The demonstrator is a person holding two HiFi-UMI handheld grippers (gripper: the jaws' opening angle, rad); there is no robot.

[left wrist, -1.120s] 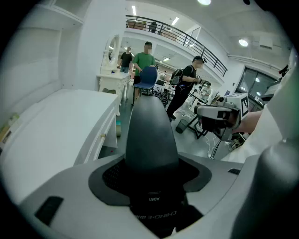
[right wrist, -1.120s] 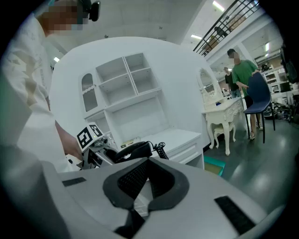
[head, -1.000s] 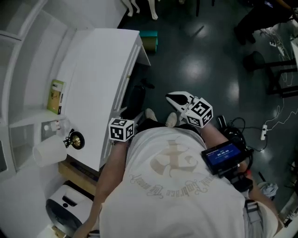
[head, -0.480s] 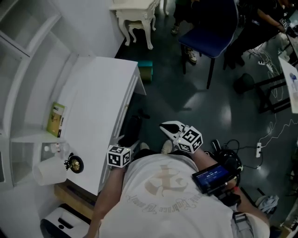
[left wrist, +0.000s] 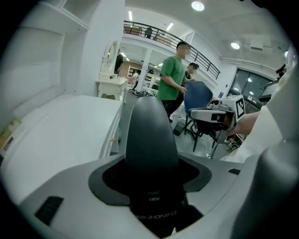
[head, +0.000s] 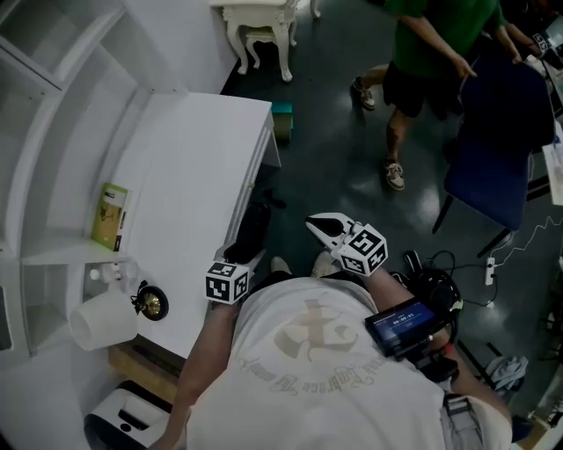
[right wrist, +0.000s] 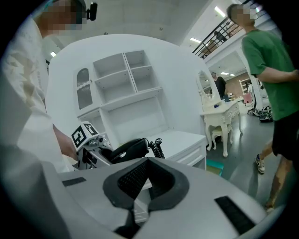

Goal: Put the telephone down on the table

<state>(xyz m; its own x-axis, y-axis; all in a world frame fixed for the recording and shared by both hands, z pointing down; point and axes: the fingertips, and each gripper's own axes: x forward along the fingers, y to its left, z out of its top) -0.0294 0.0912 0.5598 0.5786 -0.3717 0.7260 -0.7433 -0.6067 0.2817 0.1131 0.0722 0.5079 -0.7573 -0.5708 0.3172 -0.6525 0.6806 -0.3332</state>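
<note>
Only the right gripper view shows the coiled cord (right wrist: pixel 156 146) on the telephone handset (right wrist: pixel 129 149) — clamped in the down-tilted left gripper (right wrist: pixel 106 154), beside the worktop (head: pixel 193 176) edge. Right gripper (head: pixel 322 227) — jaws together, empty, near level.

A dark glossy floor (head: pixel 352 176) lies under ceiling lights (left wrist: pixel 197 5). White shelves (right wrist: pixel 126 79) back the white tabletop (head: pixel 193 167). Beyond stand what looks like a carved side table (head: pixel 259 12) and a blue chair (head: pixel 497 149).

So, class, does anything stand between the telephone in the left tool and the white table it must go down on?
Nothing visible does. The left tool grips the telephone just beside the table, whose nearest stretch is bare; the box and gold ornament sit by the shelves.
</note>
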